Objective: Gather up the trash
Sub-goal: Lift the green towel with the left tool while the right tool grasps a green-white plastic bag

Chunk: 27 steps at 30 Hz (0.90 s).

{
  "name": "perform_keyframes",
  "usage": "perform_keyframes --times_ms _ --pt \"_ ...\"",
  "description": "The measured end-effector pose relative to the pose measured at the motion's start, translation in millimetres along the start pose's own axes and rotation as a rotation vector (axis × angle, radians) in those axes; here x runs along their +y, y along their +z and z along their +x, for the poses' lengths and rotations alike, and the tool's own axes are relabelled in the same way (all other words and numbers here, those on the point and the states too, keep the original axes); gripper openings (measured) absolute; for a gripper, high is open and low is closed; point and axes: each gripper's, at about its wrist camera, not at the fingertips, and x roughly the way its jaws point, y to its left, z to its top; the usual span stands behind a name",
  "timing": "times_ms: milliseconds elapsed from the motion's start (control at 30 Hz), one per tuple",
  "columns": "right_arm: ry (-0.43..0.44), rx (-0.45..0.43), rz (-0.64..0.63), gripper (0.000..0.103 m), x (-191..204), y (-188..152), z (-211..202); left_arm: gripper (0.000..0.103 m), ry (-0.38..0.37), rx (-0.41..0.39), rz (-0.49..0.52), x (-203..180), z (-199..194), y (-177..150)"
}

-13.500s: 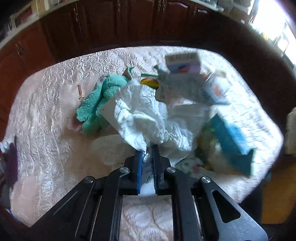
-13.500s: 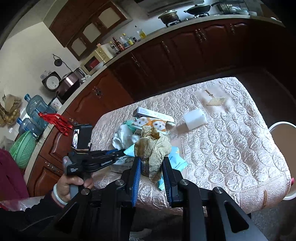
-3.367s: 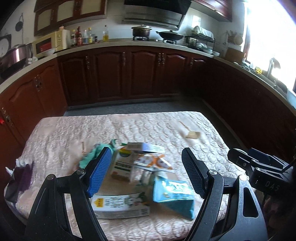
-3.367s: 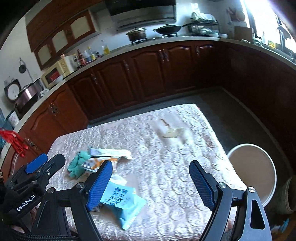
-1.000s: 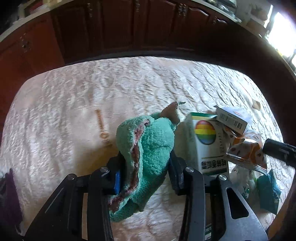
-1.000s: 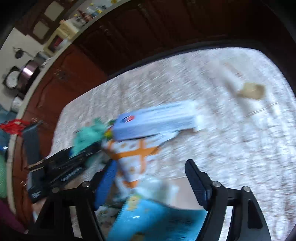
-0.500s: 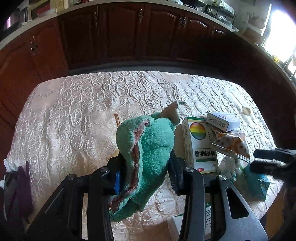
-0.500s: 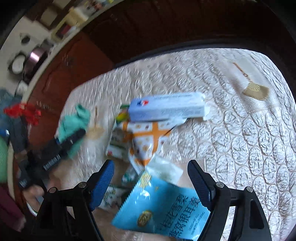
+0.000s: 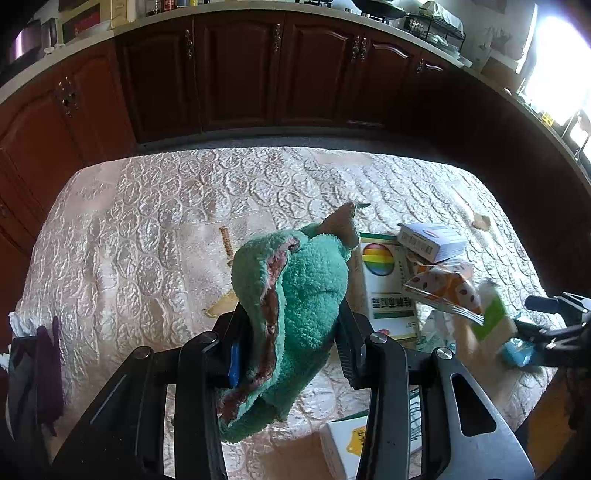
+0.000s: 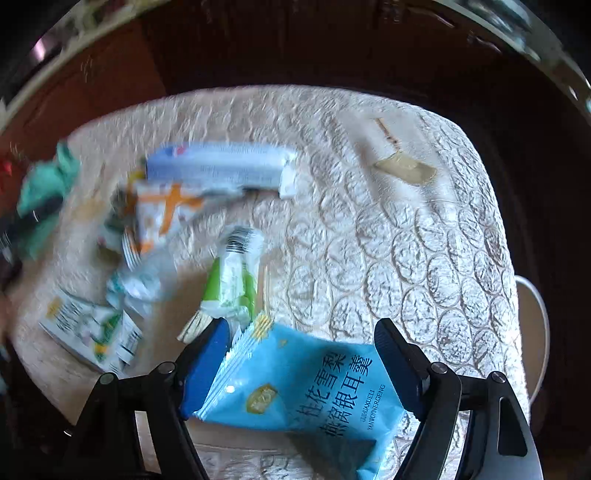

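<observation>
The green cloth (image 9: pixel 295 314) hides the left fingers' (image 9: pixel 347 343) inner faces. In the right wrist view, the litter at left, an orange wrapper (image 10: pixel 162 214) included, is blurred, and the blue packet (image 10: pixel 306 387) runs off the bottom edge.

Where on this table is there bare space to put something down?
The table's far half, toward the cabinets, is bare cloth, as is the left side beyond the green cloth. Around the rainbow box, long blue box and blue packet it is crowded.

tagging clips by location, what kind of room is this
Most likely a home kitchen: dark wood cabinets under a long countertop, a dish rack on it, and a table with a quilted cloth.
</observation>
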Motion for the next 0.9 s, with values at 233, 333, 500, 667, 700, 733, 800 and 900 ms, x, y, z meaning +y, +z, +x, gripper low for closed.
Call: perform_keyframes --times_ms 233,333,500,667,700,733,800,900 --pt "0.201 -0.034 0.089 0.079 0 19 -6 0.038 -0.010 -0.017 0.022 -8 -8 1" --pt "0.245 -0.005 0.082 0.079 13 22 5 0.038 -0.008 -0.020 0.030 -9 -9 -1" --pt "0.306 0.039 0.108 0.075 32 25 37 0.038 -0.017 -0.024 0.026 -11 -11 -2" --pt "0.363 0.037 0.180 0.052 36 19 65 0.038 -0.021 -0.031 0.032 -16 -17 -3" --pt "0.353 0.025 0.173 0.047 37 19 62 0.038 -0.021 -0.033 0.033 -16 -19 -3" --pt "0.347 0.008 0.165 0.046 36 17 55 0.038 -0.023 -0.035 0.034 -17 -22 -3" --pt "0.326 -0.049 0.126 0.044 33 15 32 0.038 -0.026 -0.042 0.037 -20 -25 -2" --pt "0.302 -0.110 0.102 0.043 23 14 2 0.038 -0.039 -0.059 0.038 -27 -32 0"
